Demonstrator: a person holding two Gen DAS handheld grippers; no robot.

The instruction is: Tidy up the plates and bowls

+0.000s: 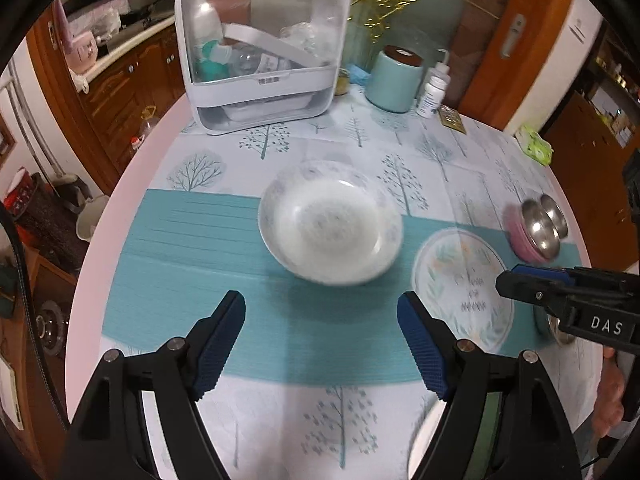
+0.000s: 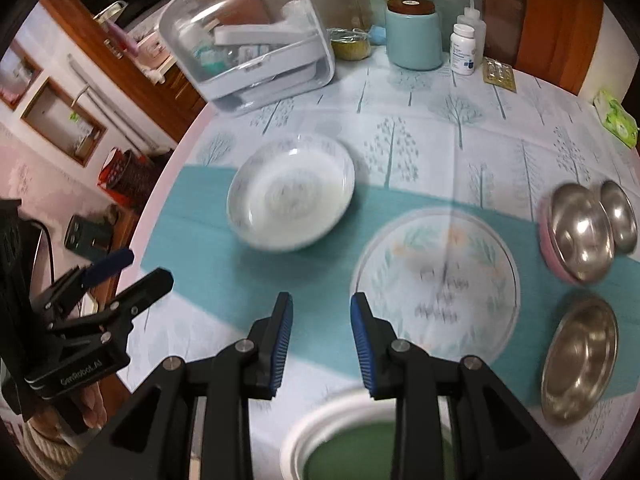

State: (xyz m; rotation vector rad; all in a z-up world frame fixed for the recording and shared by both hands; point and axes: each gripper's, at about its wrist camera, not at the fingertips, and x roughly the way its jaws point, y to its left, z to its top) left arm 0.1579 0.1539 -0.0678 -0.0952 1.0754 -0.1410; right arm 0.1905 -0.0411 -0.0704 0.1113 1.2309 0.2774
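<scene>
On the round surface (image 1: 256,412), covered by a tree-print cloth with a teal mat (image 1: 200,248) across its middle, the dishes lie spread out. A white bowl (image 1: 330,222) sits upright on the far edge of the mat, ahead of the left gripper (image 1: 321,344). That gripper hangs above the mat with its fingers spread wide and nothing between them. To the right of the bowl, apart from it, lies a flat patterned plate (image 2: 436,284). The right gripper (image 2: 322,342) hangs above the mat near this plate's left rim; its fingers stand partly apart (a narrower gap than the left's) and hold nothing.

Right of the plate, a pink dish (image 2: 554,258) carries a steel bowl (image 2: 580,230), with a second, smaller steel bowl (image 2: 619,216) touching it on the far right. A shallow steel plate (image 2: 580,358) lies nearer the camera, just beside the patterned plate. At the near edge, under the right gripper, a white-rimmed bowl (image 2: 304,432) with a green inside is partly hidden.

At the far side of the surface stand a clear lidded box (image 1: 260,48), a light blue canister (image 1: 394,80) with a brown lid, and a white bottle (image 1: 431,94). Both views are motion-blurred, so fine detail on the dishes cannot be read.
</scene>
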